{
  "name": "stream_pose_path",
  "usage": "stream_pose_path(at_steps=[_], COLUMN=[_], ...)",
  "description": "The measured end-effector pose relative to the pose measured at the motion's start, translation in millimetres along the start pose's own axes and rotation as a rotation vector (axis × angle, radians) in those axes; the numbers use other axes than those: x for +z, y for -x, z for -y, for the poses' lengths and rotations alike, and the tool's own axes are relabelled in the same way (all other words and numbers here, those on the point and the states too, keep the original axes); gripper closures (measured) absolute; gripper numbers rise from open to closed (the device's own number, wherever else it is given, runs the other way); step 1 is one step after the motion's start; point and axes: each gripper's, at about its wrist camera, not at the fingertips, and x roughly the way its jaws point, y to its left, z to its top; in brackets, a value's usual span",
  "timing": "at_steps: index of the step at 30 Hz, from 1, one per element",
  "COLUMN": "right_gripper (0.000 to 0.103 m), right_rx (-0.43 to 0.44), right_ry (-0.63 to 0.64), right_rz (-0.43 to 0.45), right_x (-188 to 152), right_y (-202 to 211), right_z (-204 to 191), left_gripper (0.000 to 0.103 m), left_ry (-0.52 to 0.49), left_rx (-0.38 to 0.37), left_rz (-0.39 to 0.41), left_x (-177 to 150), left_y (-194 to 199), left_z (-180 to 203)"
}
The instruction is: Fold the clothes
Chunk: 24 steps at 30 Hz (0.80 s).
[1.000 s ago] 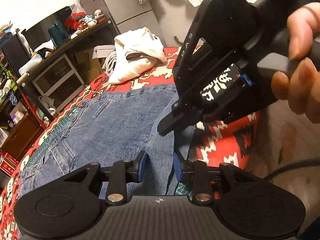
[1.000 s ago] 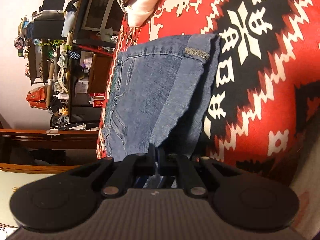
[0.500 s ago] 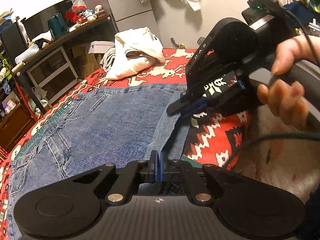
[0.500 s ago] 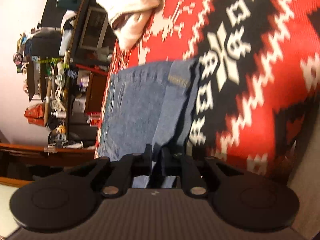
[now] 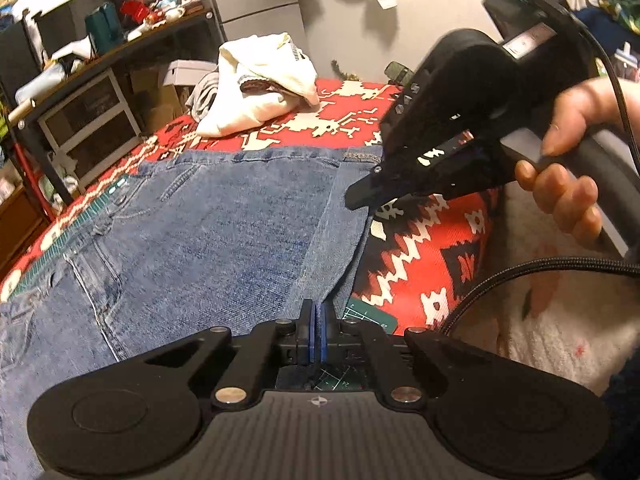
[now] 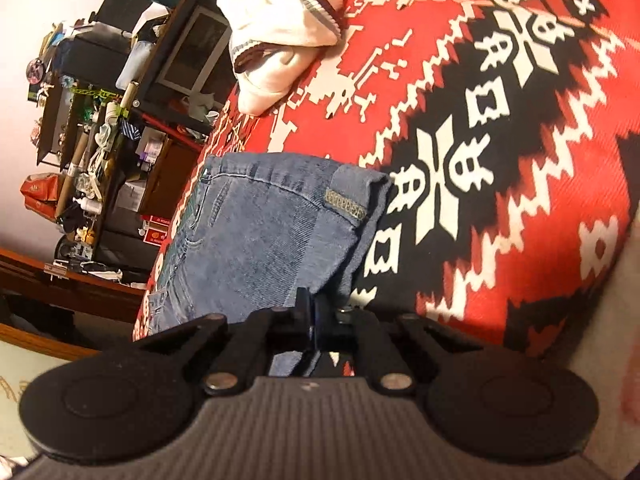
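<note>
Nearest in the left wrist view, the left gripper [image 5: 315, 330] has its blue pads pressed together on the near edge of the jeans [image 5: 208, 240], pinching a fold of denim right at the fingertips. Under that edge a corner of green cutting mat [image 5: 370, 318] peeks out. In the right wrist view, the right gripper [image 6: 312, 320] is likewise closed on the denim, its pads meeting over the edge of the same jeans [image 6: 256, 240], which rise away from it in a doubled layer.

The jeans lie spread flat on a red, black and white patterned blanket [image 5: 424, 256], their folded edge running along the right side and the waistband and pockets off to the left. Seen from the left camera, the right gripper [image 5: 360, 198] reaches in from the right with its tip at that folded edge, held by a hand [image 5: 568, 184] on its handle, a black cable [image 5: 520, 276] trailing below.

Farther back on the blanket sits a crumpled white garment [image 5: 264, 84]. Beyond it stand cluttered shelves [image 5: 80, 92] and a grey fridge [image 5: 256, 4]
</note>
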Motion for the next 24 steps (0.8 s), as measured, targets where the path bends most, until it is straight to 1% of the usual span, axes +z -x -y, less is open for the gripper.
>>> stream_pose_path(at_steps=[5,6,9,10,12,14,16,18,19,20,24], right_gripper=[0.1,0.1,0.1,0.1,0.1,0.1,0.1,0.099,0.099,0.103,0.103], right_rx=[-0.06,-0.077,-0.088,-0.092,-0.102,-0.1,-0.125,-0.169,-0.179,-0.186,-0.214], right_ry=[0.044,0.055,0.115,0.157,0.28,0.377,0.47,0.536,0.534,0.523,0.523], right_rz=[0.03,0.038,0.062,0.07,0.083,0.075,0.061,0.045,0.039,0.033,0.06], right_x=[3.1,3.8,6.3,6.5,5.1,3.0,-0.8,-3.8,-3.8,-3.5,5.0], right_y=[14.3,17.5,28.5,30.9,31.9,28.1,21.8,14.0,12.8,12.3,18.3], right_z=[0.4,0.2,-5.8,-11.0,-26.6,-39.5,-49.9,-53.0,-50.8,-47.6,-44.3], left_gripper=[0.1,0.099,0.098,0.098,0.098,0.098,0.098,0.098,0.098,0.098,0.098], left_ry=[0.093,0.119,0.215,0.247,0.315,0.379,0.428,0.454,0.463,0.473,0.501], left_rx=[-0.051,-0.07,-0.148,-0.171,-0.213,-0.241,-0.241,-0.213,-0.198,-0.193,-0.181], left_rz=[-0.023,-0.03,-0.051,-0.056,-0.059,-0.045,-0.03,-0.032,-0.041,-0.052,-0.086], left_x=[1.8,2.2,1.4,0.6,-1.2,-2.3,-1.6,-2.1,-3.9,-6.1,-18.6], left_y=[1.1,1.6,3.5,4.3,7.2,12.8,16.6,15.8,14.0,12.5,8.4], left_z=[-11.2,-14.6,-24.8,-28.1,-35.8,-43.9,-52.0,-59.2,-62.1,-64.4,-69.9])
